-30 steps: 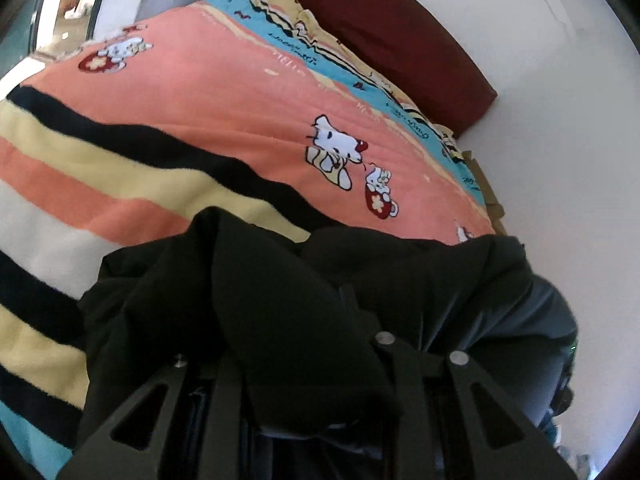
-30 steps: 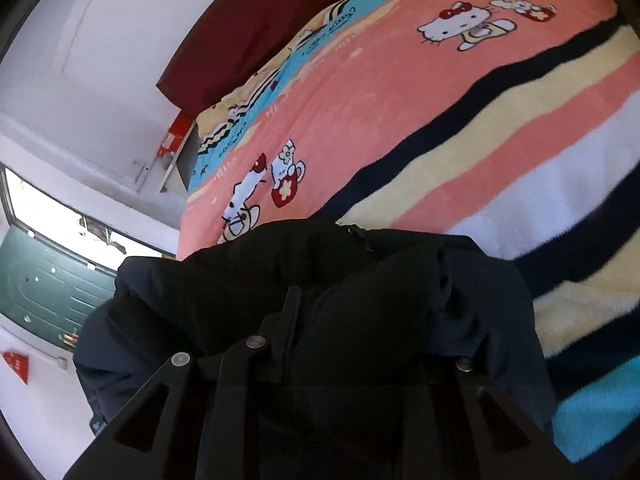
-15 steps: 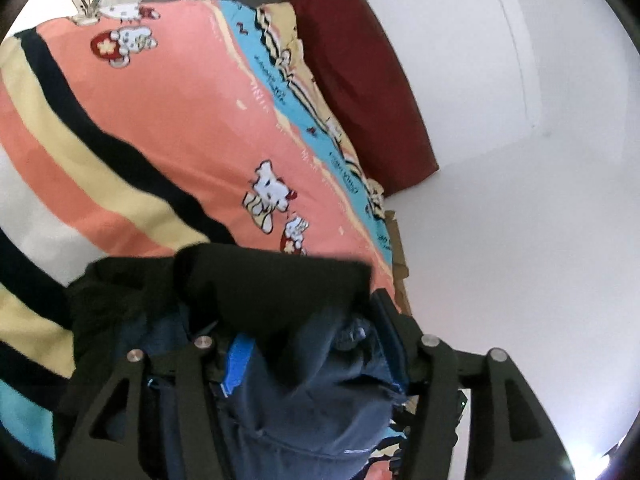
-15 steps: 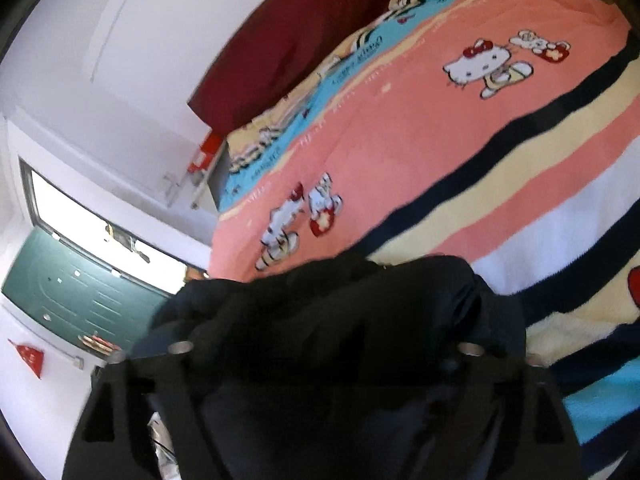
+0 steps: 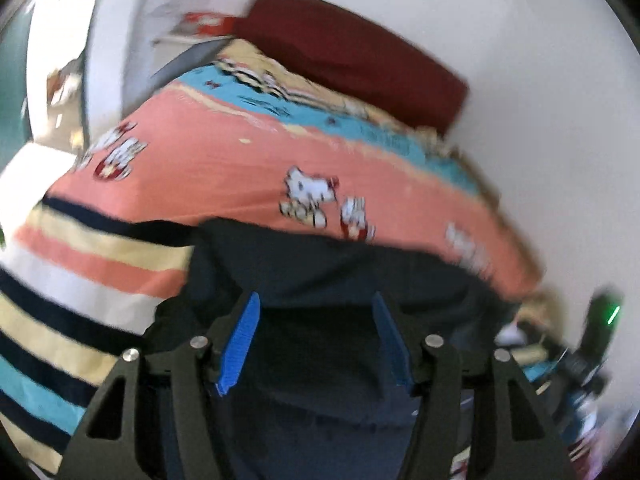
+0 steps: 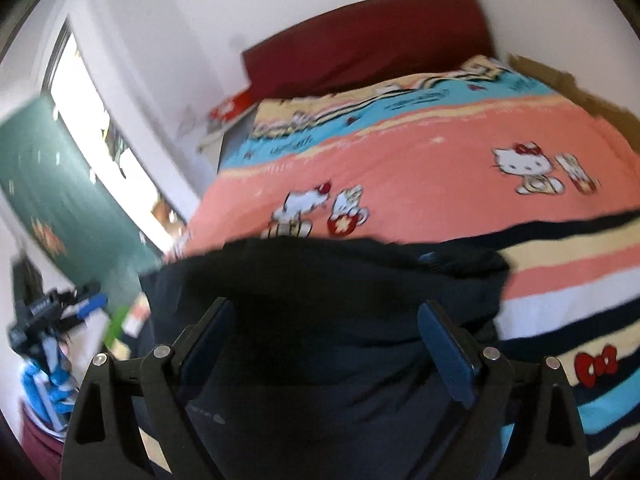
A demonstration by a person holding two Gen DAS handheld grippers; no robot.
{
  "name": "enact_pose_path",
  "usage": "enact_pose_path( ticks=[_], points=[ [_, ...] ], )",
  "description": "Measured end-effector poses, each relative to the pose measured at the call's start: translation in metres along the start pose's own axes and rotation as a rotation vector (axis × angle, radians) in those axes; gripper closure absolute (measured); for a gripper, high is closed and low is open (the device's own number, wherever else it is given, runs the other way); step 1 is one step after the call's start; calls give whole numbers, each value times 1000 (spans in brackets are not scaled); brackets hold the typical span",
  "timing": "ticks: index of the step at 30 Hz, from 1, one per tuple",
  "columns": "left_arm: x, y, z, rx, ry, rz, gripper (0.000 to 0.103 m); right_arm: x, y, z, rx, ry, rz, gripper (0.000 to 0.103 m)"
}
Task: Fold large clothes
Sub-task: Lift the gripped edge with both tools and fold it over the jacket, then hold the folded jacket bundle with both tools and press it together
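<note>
Striped cartoon blanket (image 5: 224, 160) and maroon headboard (image 6: 360, 40) lie beyond the dark garment (image 5: 332, 272), both grippers' jaws spread wide.

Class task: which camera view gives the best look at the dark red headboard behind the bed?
The right wrist view: the dark red headboard shows nearly its whole width against the white wall, above the patterned blanket. In the left wrist view it appears tilted and more blurred.
</note>
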State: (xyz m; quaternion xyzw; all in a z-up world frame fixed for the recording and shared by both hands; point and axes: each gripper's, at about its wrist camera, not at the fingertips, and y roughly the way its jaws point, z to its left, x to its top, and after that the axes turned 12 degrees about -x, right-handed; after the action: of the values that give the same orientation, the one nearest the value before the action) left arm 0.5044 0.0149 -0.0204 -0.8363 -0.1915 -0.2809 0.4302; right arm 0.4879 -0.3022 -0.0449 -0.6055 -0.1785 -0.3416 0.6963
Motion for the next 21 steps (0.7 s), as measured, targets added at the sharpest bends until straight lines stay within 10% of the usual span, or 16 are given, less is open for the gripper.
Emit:
enact_pose_path(
  ticks=[10, 21],
  points=[
    [-16, 120, -38, 273, 249, 37, 44, -6, 79, 20, -136, -82, 56, 11],
    [-52, 147, -25, 348, 282, -12, 43, -27, 122, 9, -130, -82, 120, 4]
  ],
)
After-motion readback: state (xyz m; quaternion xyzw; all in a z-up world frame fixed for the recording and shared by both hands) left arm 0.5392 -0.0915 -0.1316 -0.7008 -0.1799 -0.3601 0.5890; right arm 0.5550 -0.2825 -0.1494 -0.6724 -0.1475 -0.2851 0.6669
